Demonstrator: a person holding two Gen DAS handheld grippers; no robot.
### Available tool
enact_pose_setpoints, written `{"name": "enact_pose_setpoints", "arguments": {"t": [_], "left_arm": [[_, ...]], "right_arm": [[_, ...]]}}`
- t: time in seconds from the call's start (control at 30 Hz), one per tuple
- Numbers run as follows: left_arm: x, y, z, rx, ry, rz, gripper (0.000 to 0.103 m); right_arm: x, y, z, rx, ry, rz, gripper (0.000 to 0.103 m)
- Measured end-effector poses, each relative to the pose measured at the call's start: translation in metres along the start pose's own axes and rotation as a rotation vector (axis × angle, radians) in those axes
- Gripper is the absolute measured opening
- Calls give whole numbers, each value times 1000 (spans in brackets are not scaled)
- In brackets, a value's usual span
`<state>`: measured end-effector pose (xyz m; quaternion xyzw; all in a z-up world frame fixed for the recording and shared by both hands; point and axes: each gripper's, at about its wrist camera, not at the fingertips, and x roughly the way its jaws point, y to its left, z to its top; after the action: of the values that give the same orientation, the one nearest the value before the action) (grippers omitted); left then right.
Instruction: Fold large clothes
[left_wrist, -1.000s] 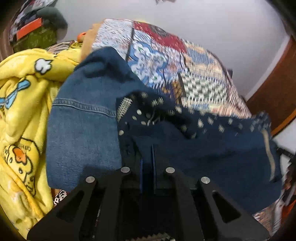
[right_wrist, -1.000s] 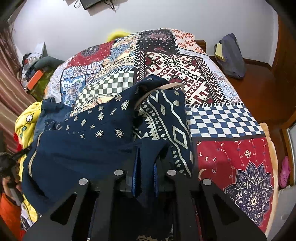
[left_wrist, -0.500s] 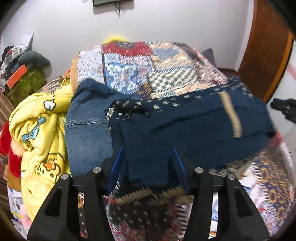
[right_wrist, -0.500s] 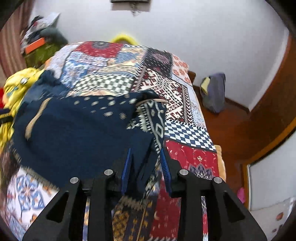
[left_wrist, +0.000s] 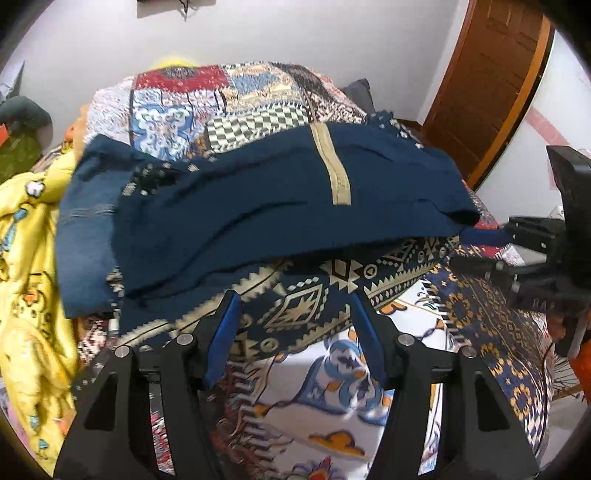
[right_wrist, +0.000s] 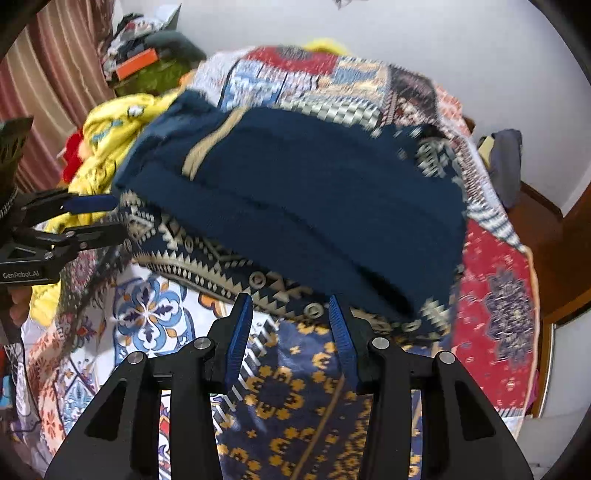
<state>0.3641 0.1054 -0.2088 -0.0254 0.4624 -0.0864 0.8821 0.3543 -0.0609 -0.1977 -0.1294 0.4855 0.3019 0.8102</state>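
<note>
A navy garment (left_wrist: 258, 206) with a tan stripe and a patterned hem (left_wrist: 303, 306) lies folded on the patchwork bedspread (left_wrist: 332, 398). My left gripper (left_wrist: 291, 310) hovers at the hem's near edge. Its jaws are opening and neither pad presses on the cloth. The right wrist view shows the same garment (right_wrist: 303, 199). My right gripper (right_wrist: 290, 301) is just short of the hem (right_wrist: 221, 273), its jaws also opening with only bedspread showing between them. Each gripper appears in the other's view: the right gripper (left_wrist: 465, 247) beside the fold's right corner, the left gripper (right_wrist: 110, 218) beside its left corner.
A denim garment (left_wrist: 81, 229) and a yellow cartoon blanket (left_wrist: 29, 266) are heaped left of the fold. A wooden door (left_wrist: 491, 74) stands at the right. A grey bag (right_wrist: 506, 162) sits on the floor beyond the bed, and clutter (right_wrist: 147, 62) piles up by the curtain (right_wrist: 48, 74).
Both grippers were shut on the navy garment's edge. They have let go, opened and drawn back towards the near side of the bed. The garment now rests folded over itself.
</note>
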Motion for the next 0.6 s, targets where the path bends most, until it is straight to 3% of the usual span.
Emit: {"name": "enact_pose_setpoints", "arguments": {"t": [0.17,0.27,0.4,0.5,0.6], "left_arm": [[24,18,22,6,-1,94,60],[26,41,45,-31,-30,67,60],[38,64,75,-31,-29,98,61],[50,78,99,-27,-41,216,61],[52,98,127,-64,-83,279,61]], "right_arm": [[19,-2,15,21,18,1,39],[22,-11,39,3,-6,-31,39],[22,-25,74,8,-59,-48,39],[34,-36,104,29,-74,-90,39],[42,-46,128,45,-90,-149,39]]}}
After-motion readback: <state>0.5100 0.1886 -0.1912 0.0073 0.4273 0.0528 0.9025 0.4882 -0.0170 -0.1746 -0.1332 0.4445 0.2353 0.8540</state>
